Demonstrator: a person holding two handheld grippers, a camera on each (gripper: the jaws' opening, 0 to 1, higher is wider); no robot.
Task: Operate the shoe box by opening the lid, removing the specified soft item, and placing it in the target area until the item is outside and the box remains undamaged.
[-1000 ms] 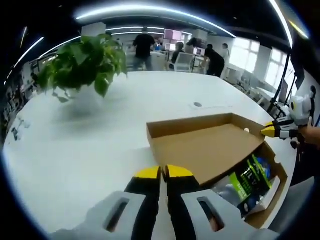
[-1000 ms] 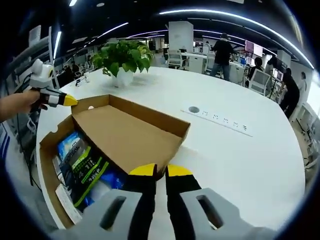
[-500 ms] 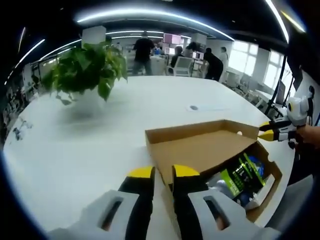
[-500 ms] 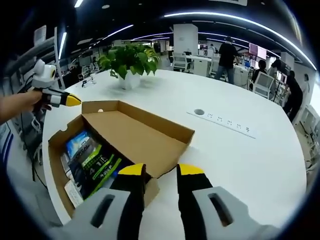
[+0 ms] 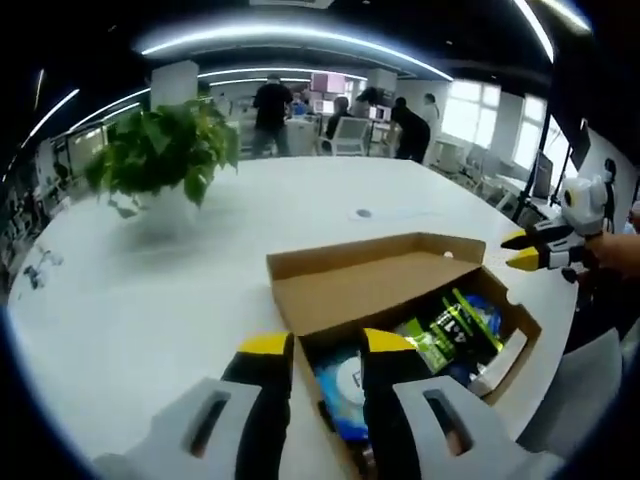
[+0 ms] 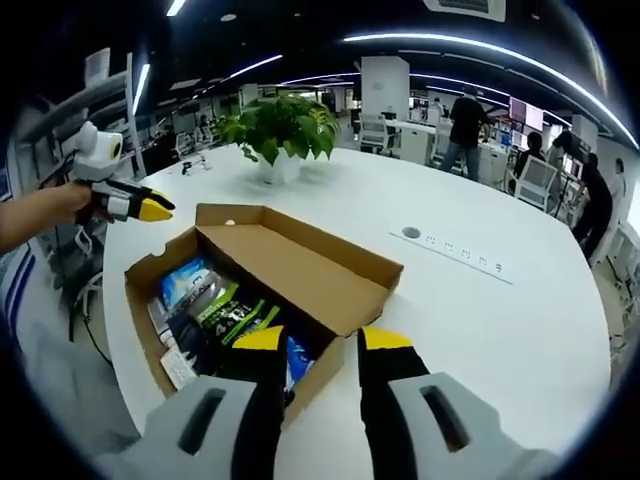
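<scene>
above the open shoe box (image 6: 300, 275), both grippers (image 5: 315, 345) (image 6: 323, 340) hover, fingers apart.

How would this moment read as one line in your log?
shoe box: lid open | packets: inside box | left gripper: open, at box edge | right gripper: open, at box edge

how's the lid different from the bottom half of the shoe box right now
The lid stands raised and tilted back; the box base lies flat on the table. The lid's inside is bare cardboard; the base holds packets, one green and black, one blue. Both are plain brown cardboard, joined along one long edge.
</scene>
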